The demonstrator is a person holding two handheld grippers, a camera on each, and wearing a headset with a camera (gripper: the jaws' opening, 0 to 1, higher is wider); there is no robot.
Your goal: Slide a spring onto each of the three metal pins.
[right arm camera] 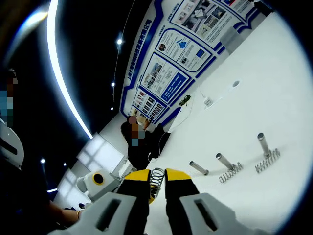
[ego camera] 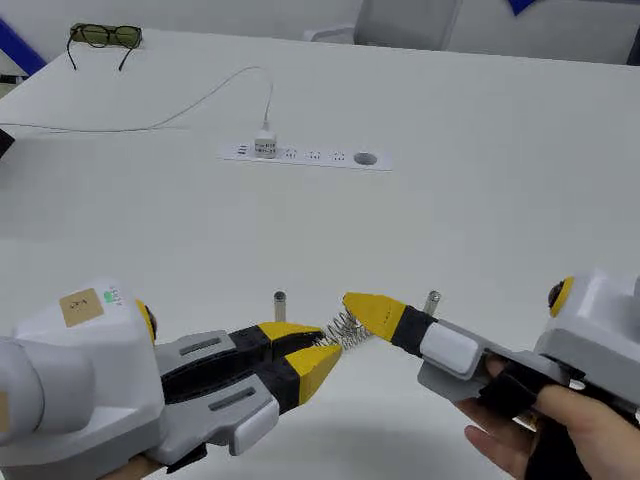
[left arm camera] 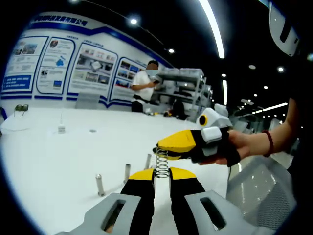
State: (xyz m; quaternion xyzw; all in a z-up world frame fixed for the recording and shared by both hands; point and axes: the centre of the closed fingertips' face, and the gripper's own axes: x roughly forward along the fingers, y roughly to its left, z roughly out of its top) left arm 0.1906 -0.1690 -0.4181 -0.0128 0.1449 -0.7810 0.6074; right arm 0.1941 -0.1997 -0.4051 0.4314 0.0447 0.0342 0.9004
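Above the white table (ego camera: 480, 200), between the two grippers: one spring (ego camera: 347, 328) held at both ends.

Spring is clear of the table surface, stretched between the yellow jaw tips. Left gripper (left arm camera: 161, 172): jaws narrow, clamped on one end of the spring. Right gripper (right arm camera: 157, 172): jaws narrow, clamped on the other end. In the left gripper view the spring stands upright from the left jaws, and the right gripper meets it from the right. The three metal pins (left arm camera: 127, 172) stand upright in a row on the table, all bare. A second spring (right arm camera: 231, 172) and a third spring (right arm camera: 268, 160) lie flat just beside two of the pins. Farther back: a power strip (ego camera: 305, 155) with a plugged charger (ego camera: 265, 145), and glasses (ego camera: 105, 36).
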